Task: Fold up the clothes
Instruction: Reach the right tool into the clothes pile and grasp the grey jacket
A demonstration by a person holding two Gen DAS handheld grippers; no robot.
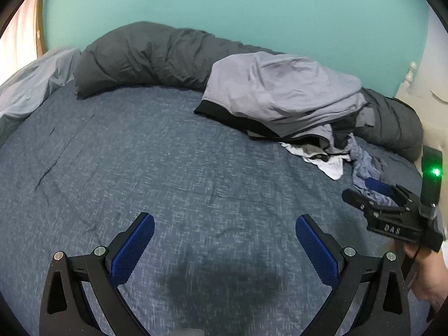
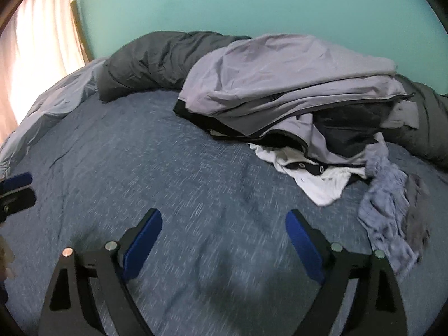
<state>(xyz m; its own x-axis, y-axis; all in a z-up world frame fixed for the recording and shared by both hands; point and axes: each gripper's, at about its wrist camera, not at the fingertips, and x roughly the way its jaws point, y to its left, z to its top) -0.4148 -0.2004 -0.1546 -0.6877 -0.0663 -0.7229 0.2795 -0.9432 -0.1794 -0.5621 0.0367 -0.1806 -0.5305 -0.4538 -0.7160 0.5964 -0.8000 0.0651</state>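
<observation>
Tongs count: two, my left tongs [image 1: 224, 233] and my right tongs [image 2: 224, 228], each with two blue pads.
Left tongs: spread wide, nothing between the pads, nothing touched; they hang above the bare sheet [image 1: 126, 154] at the near middle of the bed.
Right tongs: also spread wide and empty, over the sheet, with the clothes to their far right. In the left view they show at the right edge, close by the blue-grey rag [image 1: 364, 168], and I cannot tell whether they touch it.
Hand: my right hand [image 1: 428, 277] shows at the right edge of the left view, gripping the handle.
Clothes: one heap [image 2: 294, 89] on the far right of the bed. I count at least four pieces: a pale grey top [image 2: 280, 70] with a black hem uppermost, a dark piece [image 2: 344, 128] under it, a white piece [image 2: 322, 184] with black trim sticking out at the near side, and the blue-grey rag trailing nearest on the right. More may be hidden beneath.
Duvet: one dark grey roll [image 1: 145, 56] along the far edge of the bed, against the teal wall [image 1: 224, 0]; the heap leans on it.
Light cloth: one pale blue piece [image 1: 30, 89] bunched at the far left.
Curtain: one, bright, at the far left [image 2: 36, 42].
Light: one green lamp [image 1: 435, 172] lit on the right tongs' body.
Writing: pale letters on the right tongs' black housing [image 1: 392, 228], seemingly "DAS"; blurred, so I am not sure.
Bedpost: one cream knob [image 1: 411, 75] at the far right.
</observation>
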